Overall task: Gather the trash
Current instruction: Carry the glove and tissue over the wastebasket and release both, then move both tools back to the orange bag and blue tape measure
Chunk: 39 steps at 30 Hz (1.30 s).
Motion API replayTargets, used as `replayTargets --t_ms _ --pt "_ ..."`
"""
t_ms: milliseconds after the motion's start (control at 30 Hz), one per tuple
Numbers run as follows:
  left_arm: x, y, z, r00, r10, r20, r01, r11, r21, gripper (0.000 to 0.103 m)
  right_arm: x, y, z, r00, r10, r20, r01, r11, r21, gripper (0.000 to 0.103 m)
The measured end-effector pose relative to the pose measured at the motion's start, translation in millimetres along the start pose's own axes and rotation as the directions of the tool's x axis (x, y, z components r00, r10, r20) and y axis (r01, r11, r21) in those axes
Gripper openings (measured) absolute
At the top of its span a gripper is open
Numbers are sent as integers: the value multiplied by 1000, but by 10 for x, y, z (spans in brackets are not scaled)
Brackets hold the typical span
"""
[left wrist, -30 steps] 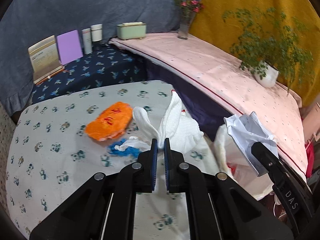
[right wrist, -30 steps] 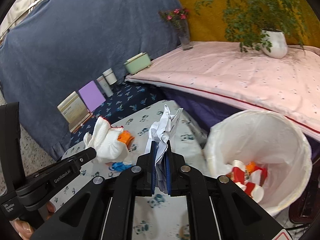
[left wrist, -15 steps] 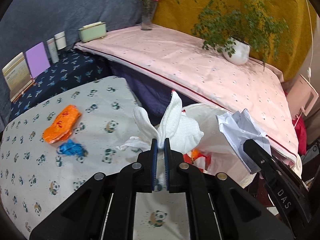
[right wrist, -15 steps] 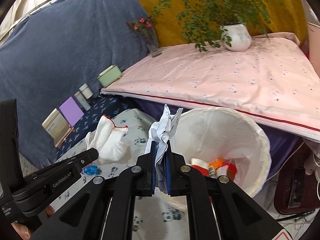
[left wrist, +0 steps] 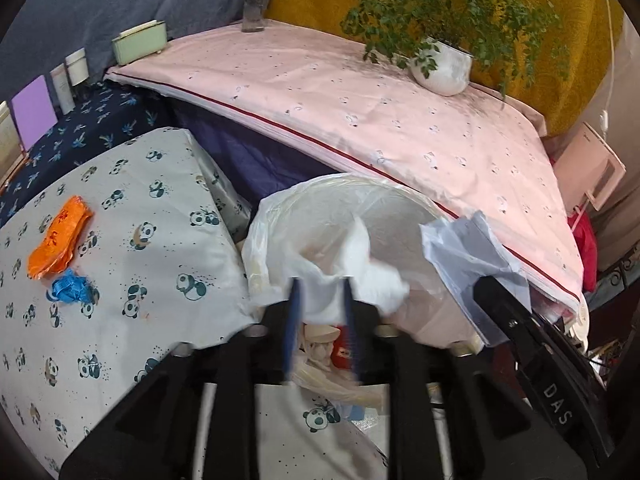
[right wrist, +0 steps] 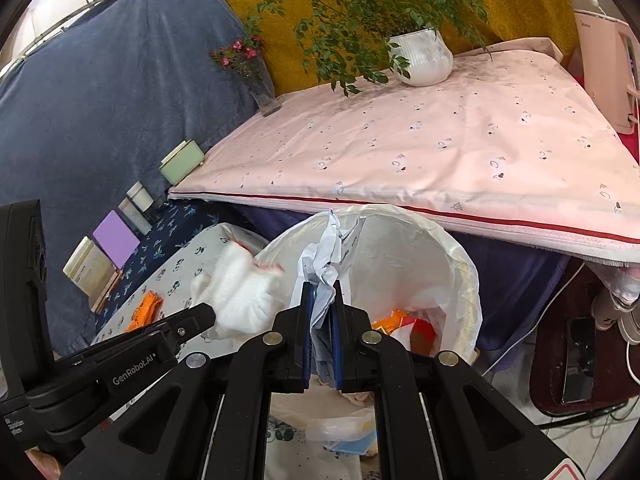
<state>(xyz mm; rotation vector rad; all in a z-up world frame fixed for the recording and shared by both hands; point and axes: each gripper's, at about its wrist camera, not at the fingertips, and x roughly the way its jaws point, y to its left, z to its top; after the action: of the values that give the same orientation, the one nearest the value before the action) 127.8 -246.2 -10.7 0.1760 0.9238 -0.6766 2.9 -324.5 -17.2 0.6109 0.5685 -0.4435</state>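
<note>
A bin lined with a white bag (left wrist: 320,192) (right wrist: 460,256) stands beside the panda-print table. My left gripper (left wrist: 320,312) is over its rim with the jaws apart; the white red-trimmed cloth (left wrist: 360,268) (right wrist: 244,292) is blurred between and beyond the blue pads, over the bin. My right gripper (right wrist: 322,316) is shut on crumpled white paper (right wrist: 328,256) (left wrist: 468,256) above the bin. An orange wrapper (left wrist: 58,236) and a blue scrap (left wrist: 70,286) lie on the table. Red and orange trash (right wrist: 404,324) lies in the bin.
A pink-covered surface (right wrist: 440,152) with a potted plant (right wrist: 420,56) and a flower vase (right wrist: 260,88) runs behind the bin. A green box (left wrist: 140,42), jars and a purple card (left wrist: 34,110) stand at the back left. A phone (right wrist: 578,360) lies on a dark stand at right.
Both grippers moved right from over the table to above the bin. My left gripper's jaws have opened and the white cloth is coming loose. The right still grips the paper.
</note>
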Motion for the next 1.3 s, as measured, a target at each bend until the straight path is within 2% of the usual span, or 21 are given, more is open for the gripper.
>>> replayTargets --t_ms 33,67,100,133,767,1300 --pt "-3 24 -3 1000 13 6 -13 1000 -13 61 -1 -12 -3 1000 -4 6 4 1000 5 19" --pt "-14 47 -3 1000 20 16 -19 1000 -23 63 -5 -22 -3 1000 -6 12 6 1000 10 29" --pt "-18 72 -4 999 27 18 -27 999 -28 63 -14 -35 -1 1000 -12 21 11 1000 14 35" --pt "-4 102 -4 999 31 10 -31 999 -32 63 -16 -37 2 1000 -16 24 15 1000 17 36" --pt "-171 648 -107 994 111 14 -109 987 -117 63 10 389 -43 1000 32 0 -31 998 -49 36" --pt "-391 1363 -260 983 184 17 -176 957 -231 63 145 985 -236 995 80 -53 -87 986 -144 36"
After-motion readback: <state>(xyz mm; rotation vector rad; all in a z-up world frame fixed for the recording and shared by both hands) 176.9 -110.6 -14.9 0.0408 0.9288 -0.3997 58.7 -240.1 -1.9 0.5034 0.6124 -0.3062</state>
